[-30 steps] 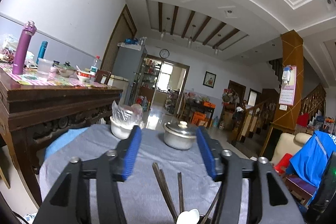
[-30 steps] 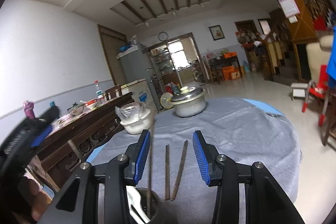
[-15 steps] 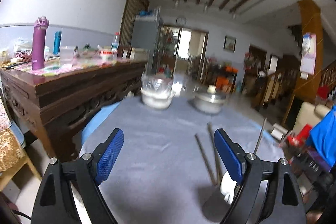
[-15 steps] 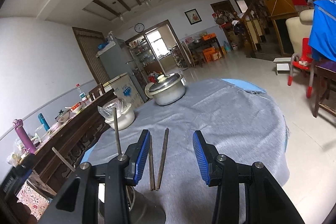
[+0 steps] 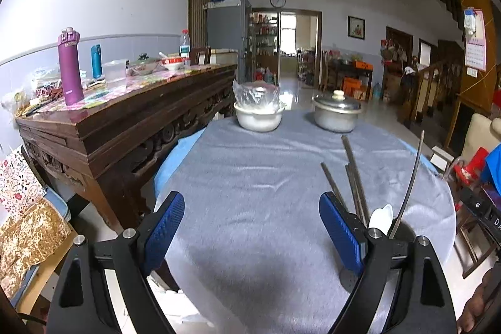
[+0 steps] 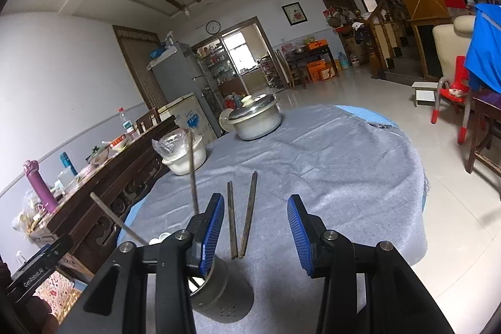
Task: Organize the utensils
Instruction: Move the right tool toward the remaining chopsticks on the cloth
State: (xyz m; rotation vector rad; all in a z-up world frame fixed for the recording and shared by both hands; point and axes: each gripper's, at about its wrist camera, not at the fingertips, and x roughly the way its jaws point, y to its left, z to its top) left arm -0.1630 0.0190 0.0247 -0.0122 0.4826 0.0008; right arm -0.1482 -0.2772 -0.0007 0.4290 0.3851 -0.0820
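A grey metal utensil holder [image 6: 225, 296] stands on the grey tablecloth, behind my right gripper's left finger. It holds upright chopsticks [image 6: 191, 171] and a white spoon [image 5: 380, 216]. Two dark chopsticks [image 6: 241, 218] lie side by side on the cloth beyond it; in the left wrist view they [image 5: 353, 174] lie right of centre. My right gripper [image 6: 255, 232] is open and empty, above the near ends of the lying chopsticks. My left gripper [image 5: 250, 230] is open wide and empty, left of the holder [image 5: 404, 232].
A lidded metal pot [image 5: 336, 113] and a white bowl covered with plastic [image 5: 258, 111] stand at the table's far side. A dark wooden sideboard [image 5: 125, 121] with bottles stands left of the table. Chairs [image 6: 454, 93] stand to the right.
My left gripper has opened wide and tilted down and to the left, so the holder now sits at its right. My right gripper has stayed open and drawn back slightly.
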